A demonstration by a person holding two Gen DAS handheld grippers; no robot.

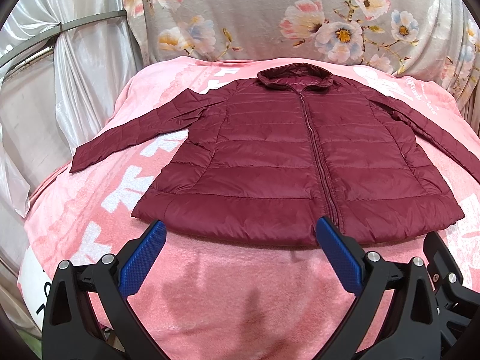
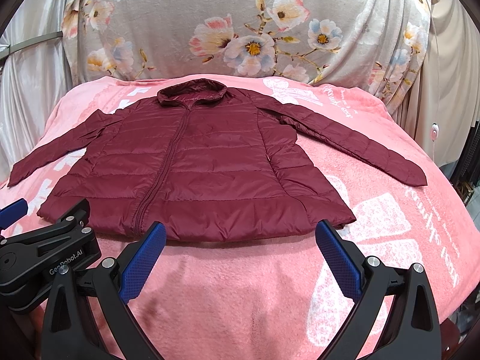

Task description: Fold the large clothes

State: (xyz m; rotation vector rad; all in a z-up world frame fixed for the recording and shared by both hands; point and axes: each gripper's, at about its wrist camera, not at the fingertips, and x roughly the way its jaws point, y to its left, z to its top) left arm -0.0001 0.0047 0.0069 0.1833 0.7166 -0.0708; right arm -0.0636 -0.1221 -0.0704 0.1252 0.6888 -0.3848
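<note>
Left wrist view: pink blanket (image 1: 228, 285) with white print covers the whole work surface, centre to 6 o'clock. Behind it, 12 o'clock, a grey floral cloth (image 1: 255, 15) hangs as backdrop; white satin drape (image 1: 75, 75) at 9–10 o'clock.

Maroon quilted jacket (image 1: 270, 162) lies flat on the blanket, front up, zipper closed, collar (image 1: 295, 78) toward 12 o'clock, hem toward 6. Both sleeves spread outward: one sleeve (image 1: 132, 138) runs to 9 o'clock, the other runs off toward 3 o'clock.

Left gripper (image 1: 241, 234): tongs spread wide, nothing between the blue pads (image 1: 142, 258). Pad tips sit at the jacket's hem edge in the frame; contact with the fabric cannot be told.

Right wrist view: same jacket (image 2: 192, 165), centred slightly toward 9 o'clock; the far sleeve (image 2: 360, 150) reaches to 3 o'clock, cuff flat on the blanket (image 2: 240, 300).

Right gripper (image 2: 241, 234): tongs spread wide, holding nothing, tips at the hem near 6 o'clock. The left gripper's black body (image 2: 45, 258) shows at 8 o'clock, just beside the right one.

Small white-and-pink switch on a cord (image 2: 434, 132) hangs at 3 o'clock past the blanket's edge.
</note>
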